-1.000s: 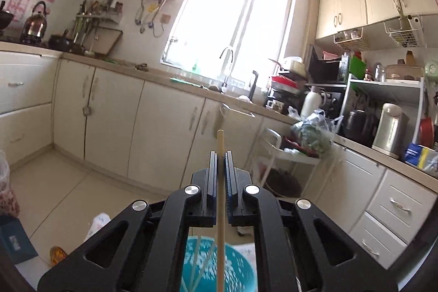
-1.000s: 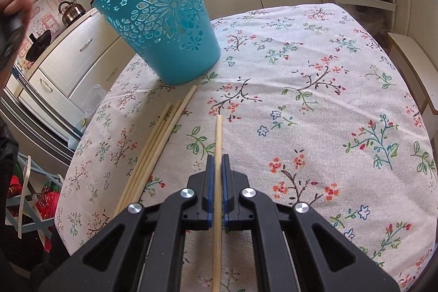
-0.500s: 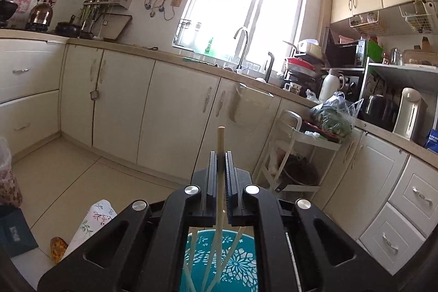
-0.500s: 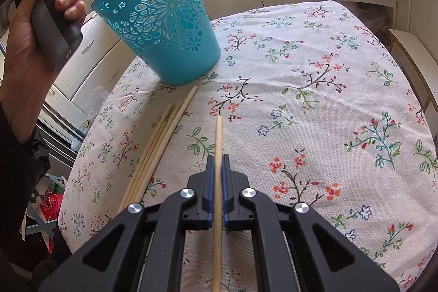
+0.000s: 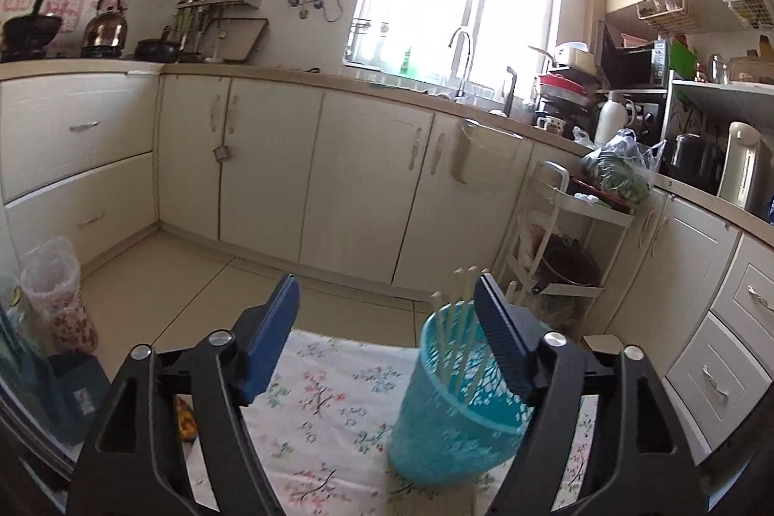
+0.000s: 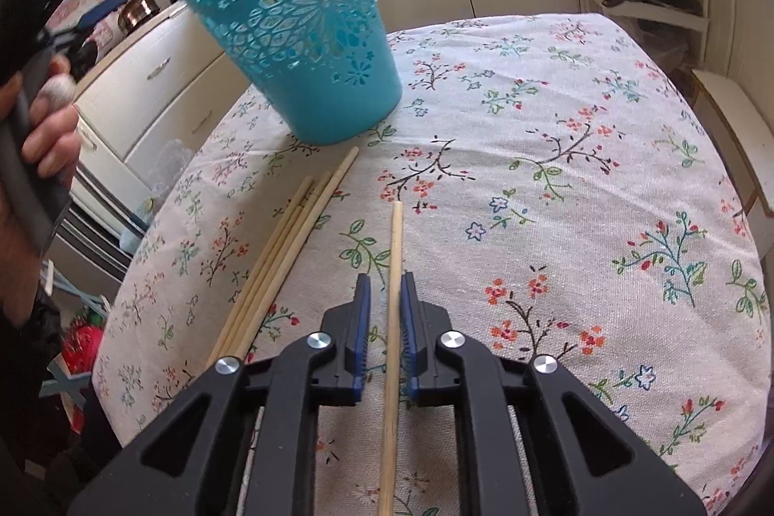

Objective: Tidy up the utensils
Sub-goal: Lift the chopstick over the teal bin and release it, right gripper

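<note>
A teal perforated basket (image 5: 454, 409) stands on the floral tablecloth (image 5: 329, 400) and holds several wooden chopsticks (image 5: 462, 298) upright. My left gripper (image 5: 387, 298) is open and empty, above and just left of the basket. In the right wrist view the basket (image 6: 309, 32) stands at the far left of the table. My right gripper (image 6: 385, 288) has its jaws slightly apart around one chopstick (image 6: 394, 274) that lies on the cloth. Several more chopsticks (image 6: 285, 245) lie in a bundle to its left.
The floral table (image 6: 580, 177) has its edge close on the left and far sides. Kitchen cabinets (image 5: 271, 168), a white trolley (image 5: 566, 235) and a bench (image 6: 735, 129) surround it. The person's left hand (image 6: 34, 148) holds the other gripper at the left.
My left gripper opened and let its chopstick drop into the basket. My right gripper's jaws parted slightly around its chopstick, which stays on the cloth.
</note>
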Action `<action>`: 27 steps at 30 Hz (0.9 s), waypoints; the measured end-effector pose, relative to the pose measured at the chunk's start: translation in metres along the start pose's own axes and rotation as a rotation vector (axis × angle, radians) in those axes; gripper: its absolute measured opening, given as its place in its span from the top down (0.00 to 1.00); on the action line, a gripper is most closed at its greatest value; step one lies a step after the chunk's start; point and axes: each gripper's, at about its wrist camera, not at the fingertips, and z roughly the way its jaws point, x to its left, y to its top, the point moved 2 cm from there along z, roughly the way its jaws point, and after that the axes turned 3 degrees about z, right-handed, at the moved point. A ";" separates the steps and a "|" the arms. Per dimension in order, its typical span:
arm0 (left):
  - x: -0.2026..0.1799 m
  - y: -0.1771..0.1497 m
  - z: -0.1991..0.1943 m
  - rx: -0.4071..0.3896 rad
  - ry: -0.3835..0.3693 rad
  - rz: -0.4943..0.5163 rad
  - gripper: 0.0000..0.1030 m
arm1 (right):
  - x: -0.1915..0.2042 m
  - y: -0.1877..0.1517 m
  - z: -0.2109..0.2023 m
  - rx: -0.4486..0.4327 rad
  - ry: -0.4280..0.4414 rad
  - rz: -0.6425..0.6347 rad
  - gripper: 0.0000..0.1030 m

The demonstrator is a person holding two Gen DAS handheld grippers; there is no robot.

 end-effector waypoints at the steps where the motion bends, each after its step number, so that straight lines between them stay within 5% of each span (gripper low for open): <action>1: 0.011 -0.010 -0.004 0.019 0.012 -0.014 0.21 | 0.003 -0.001 0.000 -0.001 -0.022 -0.021 0.87; 5: 0.046 -0.074 0.001 0.205 0.048 -0.060 0.20 | 0.017 -0.002 0.002 -0.008 -0.143 -0.109 0.94; 8: 0.062 -0.109 0.005 0.292 0.056 -0.114 0.20 | 0.015 -0.004 0.000 -0.014 -0.149 -0.098 0.95; 14: 0.064 -0.138 0.012 0.374 0.036 -0.145 0.19 | 0.013 0.012 -0.050 -0.111 0.055 0.046 0.95; 22: 0.062 -0.140 0.008 0.361 0.036 -0.161 0.17 | 0.062 0.127 -0.124 -0.414 0.301 0.075 0.95; 27: 0.064 -0.139 0.006 0.342 0.027 -0.174 0.16 | 0.102 0.208 -0.104 -0.542 0.273 0.050 0.94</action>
